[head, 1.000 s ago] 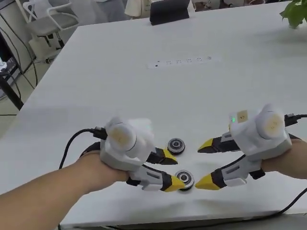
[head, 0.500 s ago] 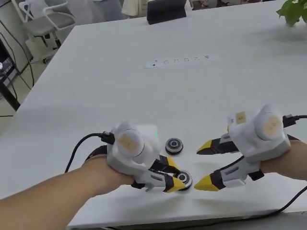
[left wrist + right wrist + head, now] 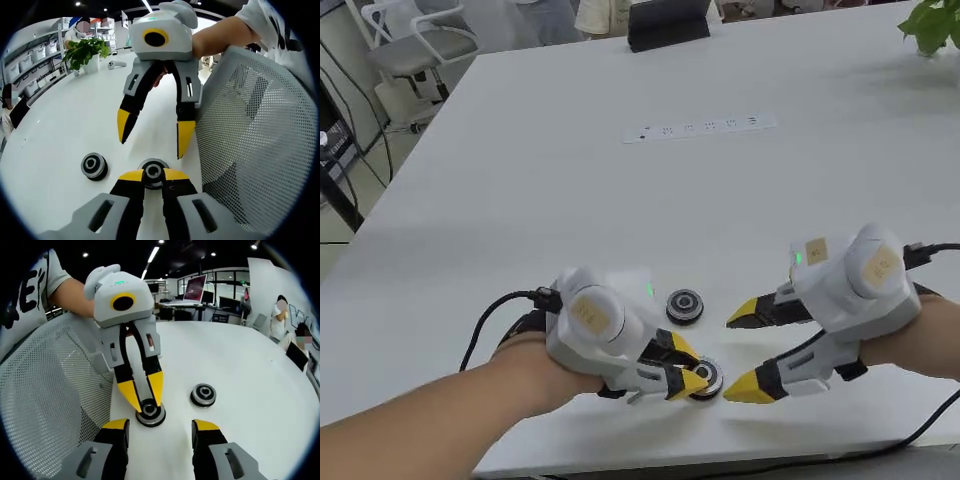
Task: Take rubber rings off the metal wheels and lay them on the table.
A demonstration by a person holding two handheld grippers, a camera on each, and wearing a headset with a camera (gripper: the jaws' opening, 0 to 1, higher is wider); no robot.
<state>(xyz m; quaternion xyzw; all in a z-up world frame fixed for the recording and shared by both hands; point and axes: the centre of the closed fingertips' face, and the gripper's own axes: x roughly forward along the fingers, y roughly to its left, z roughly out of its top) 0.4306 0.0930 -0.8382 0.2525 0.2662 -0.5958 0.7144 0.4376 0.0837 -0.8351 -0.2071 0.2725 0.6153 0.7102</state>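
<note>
- The left gripper (image 3: 686, 378) has its jaws pinched in on the near wheel (image 3: 150, 413), which lies flat on the table (image 3: 570, 180) close to its front edge. I cannot tell whether the tips bite the black rubber ring (image 3: 160, 417) or the metal.
- The right gripper (image 3: 737, 351) hangs just beside that wheel, facing the left one, with its jaws spread wide and nothing in them.
- Risk 1: if the left tips sit on the rubber itself, the right claw would find little free ring to catch. A pull would then only stretch the ring against the left grip.
- Risk 2: the wheel is small, round and smooth. A sideways tug could squirt it out of the pinch, and with the table edge so near it could roll off.
- Risk 3: a stretched ring let go suddenly may flick away instead of being laid down.
- Risk 4: the 2 sets of yellow tips must work very near each other, so they may clash and knock the hold loose.
- Risk 5: the far wheel (image 3: 684, 306) lies near the near one, and a wide swing of either claw could bump it.
- Count: 2 metal wheels, 2 rubber rings (both look to be on their wheels), 0 rings loose on the table, 2 grippers.
</note>
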